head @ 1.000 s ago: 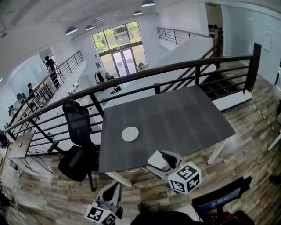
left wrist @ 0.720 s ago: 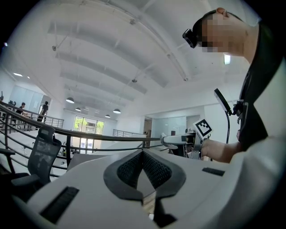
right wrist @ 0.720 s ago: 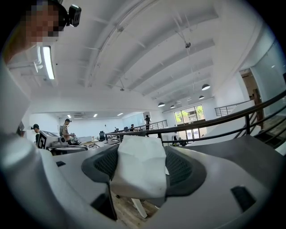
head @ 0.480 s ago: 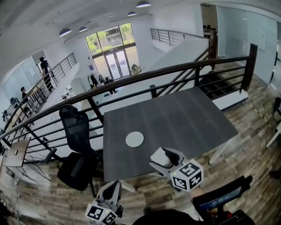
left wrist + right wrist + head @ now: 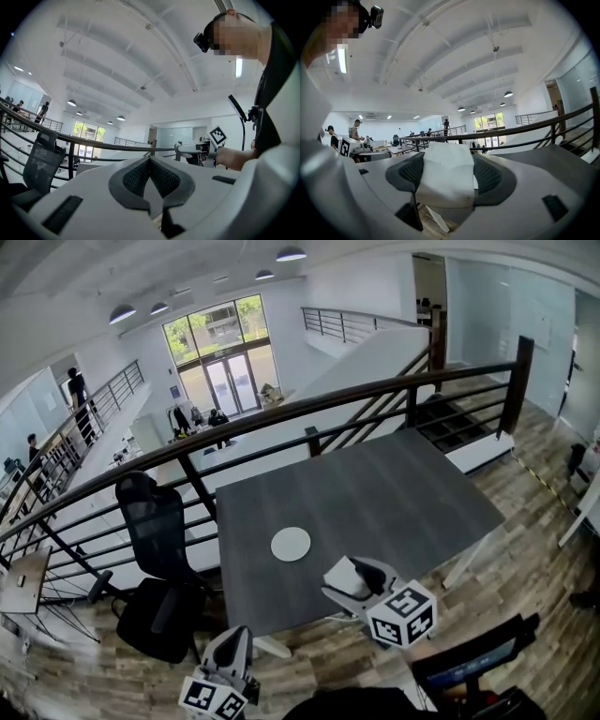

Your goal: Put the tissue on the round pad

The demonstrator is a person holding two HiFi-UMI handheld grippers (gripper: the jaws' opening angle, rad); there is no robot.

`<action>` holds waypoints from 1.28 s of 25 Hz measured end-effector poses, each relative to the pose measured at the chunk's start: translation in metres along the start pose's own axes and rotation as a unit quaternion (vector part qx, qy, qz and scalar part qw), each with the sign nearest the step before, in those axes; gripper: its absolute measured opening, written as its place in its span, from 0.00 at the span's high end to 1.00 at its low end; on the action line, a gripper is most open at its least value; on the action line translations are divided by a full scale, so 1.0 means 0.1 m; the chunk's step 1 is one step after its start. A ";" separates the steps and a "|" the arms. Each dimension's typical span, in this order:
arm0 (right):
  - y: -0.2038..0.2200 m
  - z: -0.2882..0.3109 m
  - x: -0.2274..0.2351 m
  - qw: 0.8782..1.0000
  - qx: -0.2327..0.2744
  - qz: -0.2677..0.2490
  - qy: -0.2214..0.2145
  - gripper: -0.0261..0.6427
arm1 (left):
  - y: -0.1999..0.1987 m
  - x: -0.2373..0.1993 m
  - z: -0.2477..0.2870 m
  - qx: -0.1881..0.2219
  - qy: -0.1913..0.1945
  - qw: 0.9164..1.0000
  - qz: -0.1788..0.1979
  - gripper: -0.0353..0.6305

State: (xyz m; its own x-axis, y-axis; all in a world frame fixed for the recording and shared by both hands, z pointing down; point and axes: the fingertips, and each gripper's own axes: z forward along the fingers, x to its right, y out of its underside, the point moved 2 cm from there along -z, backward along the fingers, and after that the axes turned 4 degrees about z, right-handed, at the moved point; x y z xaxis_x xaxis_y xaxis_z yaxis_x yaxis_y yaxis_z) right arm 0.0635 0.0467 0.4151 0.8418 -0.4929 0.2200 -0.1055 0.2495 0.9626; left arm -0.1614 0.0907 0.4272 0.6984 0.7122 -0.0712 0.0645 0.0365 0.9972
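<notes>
Since a second ago the right gripper (image 5: 339, 579) has crept nearer the pad (image 5: 291, 544), so the carry looks nearly done, with the release still to come. Its jaws clamp the tissue (image 5: 446, 176) over the table's (image 5: 394, 493) near edge, just short of the pad. Left gripper (image 5: 230, 652) hangs low off the table, jaws together on nothing.

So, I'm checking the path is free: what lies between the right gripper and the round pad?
Only bare table between the right gripper, shut on the tissue, and the round pad; the head view shows it.
</notes>
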 end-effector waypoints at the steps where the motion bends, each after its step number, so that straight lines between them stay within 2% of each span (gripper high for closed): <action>1: 0.02 0.02 -0.02 1.000 0.001 0.001 0.003 0.47 | 0.02 -0.04 -0.02 0.000 0.004 1.000 -0.001 0.94; 7: 0.03 0.14 -0.16 1.000 -0.003 0.013 0.024 0.47 | 0.02 -0.28 -0.08 -0.004 0.013 1.000 -0.020 0.94; 12: 0.02 0.39 -0.09 1.000 -0.006 0.011 0.022 0.47 | 0.15 -0.53 0.03 0.003 0.008 1.000 -0.028 0.94; 22: -0.19 0.86 0.05 1.000 -0.003 0.015 0.005 0.47 | -0.02 -0.90 0.10 -0.002 -0.038 0.999 -0.029 0.94; 32: -0.57 1.53 0.60 1.000 0.012 0.001 -0.027 0.47 | -0.14 -1.24 0.82 0.004 -0.051 0.999 -0.011 0.94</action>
State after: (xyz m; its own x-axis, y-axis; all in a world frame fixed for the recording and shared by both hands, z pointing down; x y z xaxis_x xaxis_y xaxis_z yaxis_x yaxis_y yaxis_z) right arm 0.0387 -0.1246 0.3981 0.8114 -0.5377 0.2294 -0.1203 0.2304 0.9656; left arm -0.1903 -0.0556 0.4209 0.7659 0.6358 -0.0955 0.0861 0.0459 0.9952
